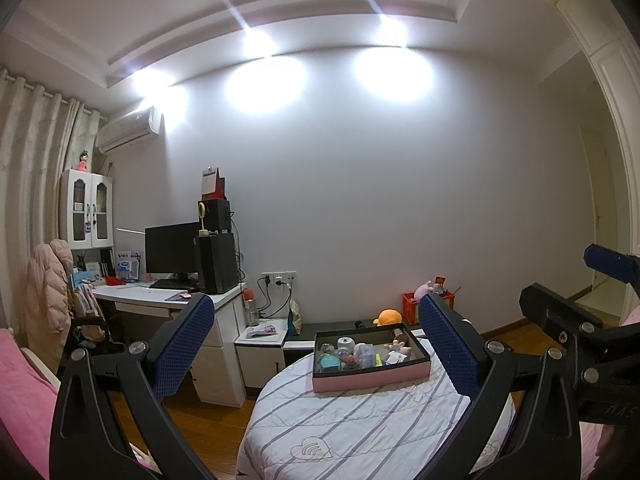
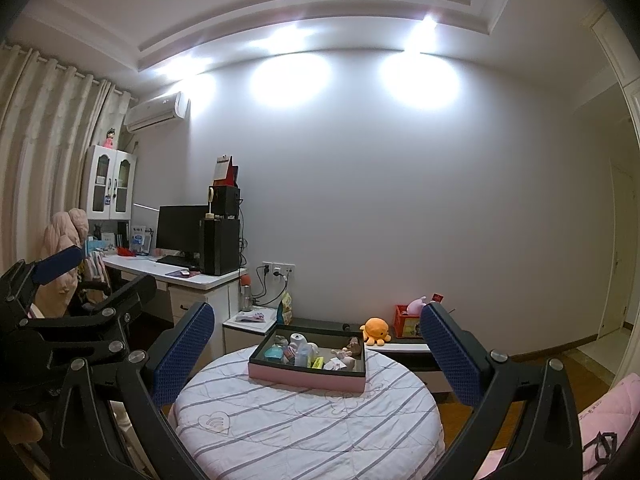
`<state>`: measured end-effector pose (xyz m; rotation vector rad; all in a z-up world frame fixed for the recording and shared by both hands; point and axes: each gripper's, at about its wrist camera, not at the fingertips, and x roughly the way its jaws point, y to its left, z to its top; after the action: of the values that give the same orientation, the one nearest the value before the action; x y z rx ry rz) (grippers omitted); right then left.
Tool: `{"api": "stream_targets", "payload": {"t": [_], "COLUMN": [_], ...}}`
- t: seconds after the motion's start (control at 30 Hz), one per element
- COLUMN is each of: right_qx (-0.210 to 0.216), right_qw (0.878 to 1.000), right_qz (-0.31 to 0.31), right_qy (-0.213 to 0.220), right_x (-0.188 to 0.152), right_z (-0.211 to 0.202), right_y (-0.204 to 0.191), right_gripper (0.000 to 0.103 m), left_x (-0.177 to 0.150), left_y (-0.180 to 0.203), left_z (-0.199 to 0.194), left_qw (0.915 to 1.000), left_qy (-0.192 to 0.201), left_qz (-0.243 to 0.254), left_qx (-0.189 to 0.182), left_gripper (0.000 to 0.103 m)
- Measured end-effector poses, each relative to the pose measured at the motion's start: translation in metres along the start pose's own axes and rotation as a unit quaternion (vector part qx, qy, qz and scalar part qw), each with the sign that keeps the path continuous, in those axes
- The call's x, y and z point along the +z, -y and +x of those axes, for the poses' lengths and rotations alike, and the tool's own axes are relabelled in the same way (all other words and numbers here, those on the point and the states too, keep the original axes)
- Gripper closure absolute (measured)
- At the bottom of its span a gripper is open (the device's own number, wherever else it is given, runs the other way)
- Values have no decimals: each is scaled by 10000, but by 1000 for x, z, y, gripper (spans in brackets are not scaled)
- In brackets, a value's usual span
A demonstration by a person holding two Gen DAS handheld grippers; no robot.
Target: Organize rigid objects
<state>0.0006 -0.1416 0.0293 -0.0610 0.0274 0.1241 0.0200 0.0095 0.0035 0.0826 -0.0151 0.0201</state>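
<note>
A pink box [image 1: 372, 381] [image 2: 306, 378] with a dark inside stands on a round table [image 1: 360, 432] [image 2: 308, 428] under a white striped cloth. Several small items fill it: a white roll [image 2: 297, 339], a teal bottle [image 2: 273, 353], a small doll [image 2: 353, 346]. My left gripper [image 1: 316, 322] is open and raised, well short of the box. My right gripper [image 2: 318, 330] is open too, held back from the table. Nothing sits between either pair of blue pads. The right gripper's body shows at the left wrist view's right edge.
An orange plush [image 2: 376, 330] and a red box [image 2: 406, 322] sit on a low bench by the wall. A white desk [image 1: 160, 300] with a monitor and speaker stands at left, with a chair draped in a pink coat [image 1: 48, 292]. Pink bedding [image 2: 608, 416] lies close by.
</note>
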Motion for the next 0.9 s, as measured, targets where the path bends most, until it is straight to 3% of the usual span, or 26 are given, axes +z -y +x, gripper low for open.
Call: {"api": "stream_targets", "payload": {"t": [0.9], "right_qx": [-7], "right_qw": [10000], "right_qz": [21], "right_qy": [-8], "right_x": [2], "right_z": [0], "right_y": [2], "right_gripper": [0], "left_x": [0], "left_y": [6], "left_z": [-1], "left_qw": [10000], "left_qy": [43], "left_qz": [9], "left_qx": [39], "left_gripper": [0]}}
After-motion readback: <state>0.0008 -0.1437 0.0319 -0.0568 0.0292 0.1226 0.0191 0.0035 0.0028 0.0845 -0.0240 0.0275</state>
